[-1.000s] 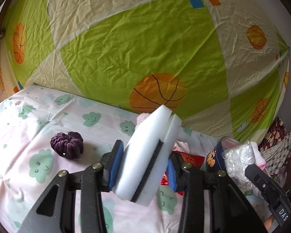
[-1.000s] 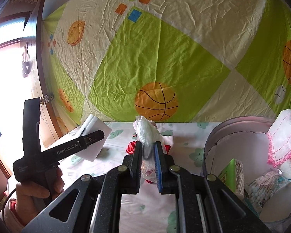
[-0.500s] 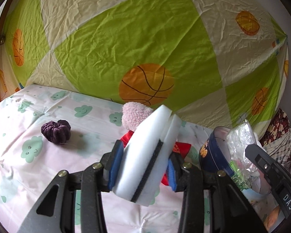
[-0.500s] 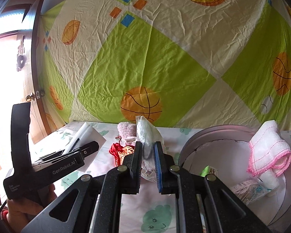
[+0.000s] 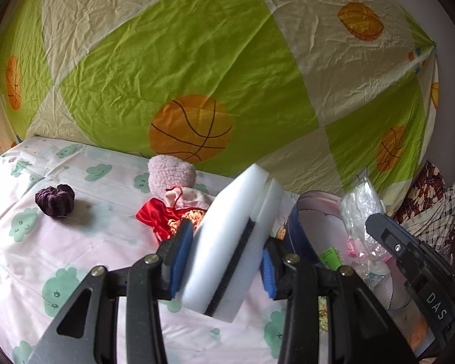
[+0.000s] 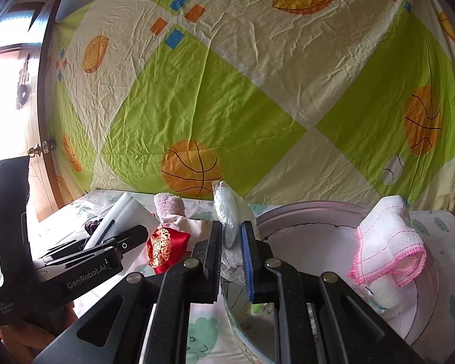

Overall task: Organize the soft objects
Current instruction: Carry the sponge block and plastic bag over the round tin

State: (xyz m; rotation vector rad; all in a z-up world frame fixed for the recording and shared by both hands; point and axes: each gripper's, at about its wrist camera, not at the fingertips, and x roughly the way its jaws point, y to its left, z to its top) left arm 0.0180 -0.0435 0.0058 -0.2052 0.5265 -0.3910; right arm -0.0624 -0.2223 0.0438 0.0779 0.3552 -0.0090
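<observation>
With the round blue tin [image 5: 300, 227] partly filled, the left gripper [image 5: 227, 261] is clamping a white foam sponge block [image 5: 233, 242] and the right gripper [image 6: 230, 242] is pinching a clear plastic bag [image 6: 227, 212], while a purple velvet scrunchie [image 5: 55, 200], a red satin pouch [image 5: 159, 217] and a pink fleece sock [image 5: 170, 174] are lying unsorted.

Both fisheyes sit low, close behind their own jaws, facing the green-and-cream basketball-print sheet [image 5: 197, 75] [image 6: 227, 91]. Shared: red embroidered pouch [image 5: 154, 215] [image 6: 165, 248], centre in the left view, lower left in the right.

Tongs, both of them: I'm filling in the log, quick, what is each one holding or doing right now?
Left tongs: closed on the white sponge.
Right tongs: closed on the clear plastic bag.
</observation>
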